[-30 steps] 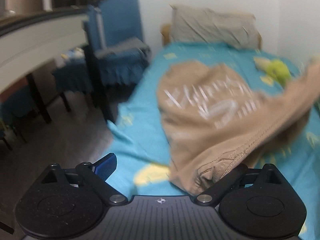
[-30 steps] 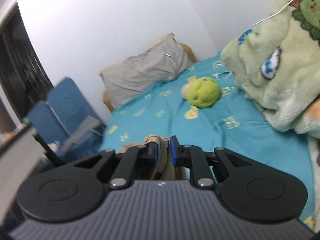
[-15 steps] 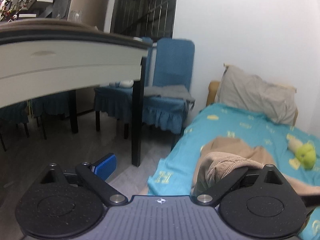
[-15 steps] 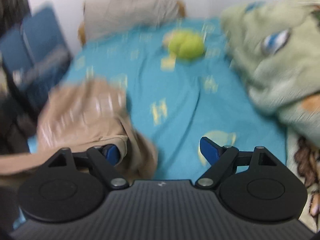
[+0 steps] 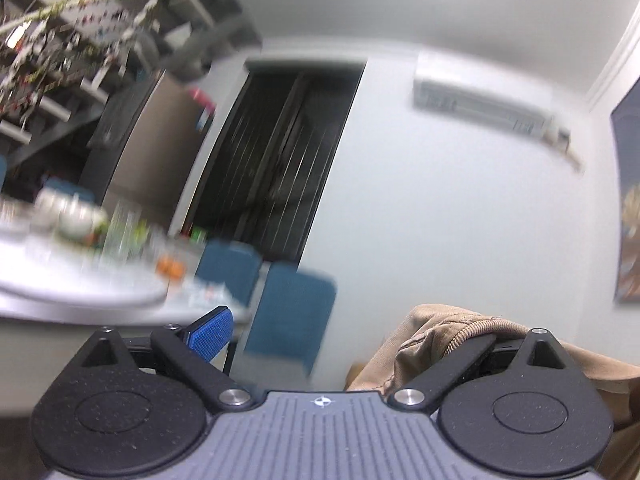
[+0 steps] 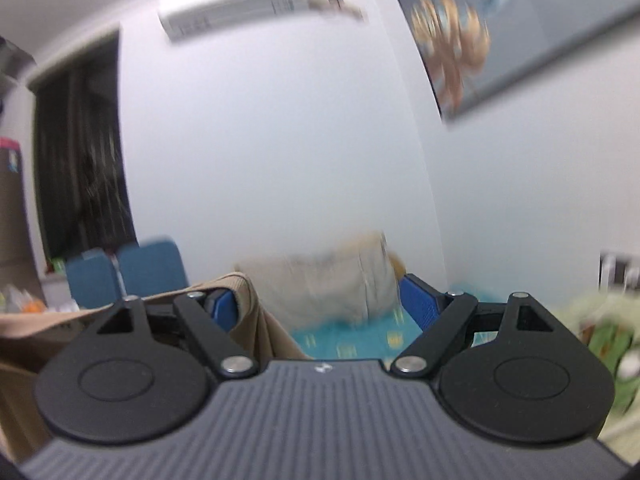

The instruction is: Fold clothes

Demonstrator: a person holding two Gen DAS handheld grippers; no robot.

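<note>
Both pairs of fingers stand wide apart and clamp nothing: the tan garment (image 5: 448,332) merely drapes over the left gripper (image 5: 348,332)'s right-hand finger, and its hem hangs on the right gripper (image 6: 320,300)'s left-hand finger (image 6: 222,306). So the cloth lies strung between the two grippers, above the blue bed (image 6: 360,336). Neither hand looks nearer; judging by this, either must close before the garment slips.
</note>
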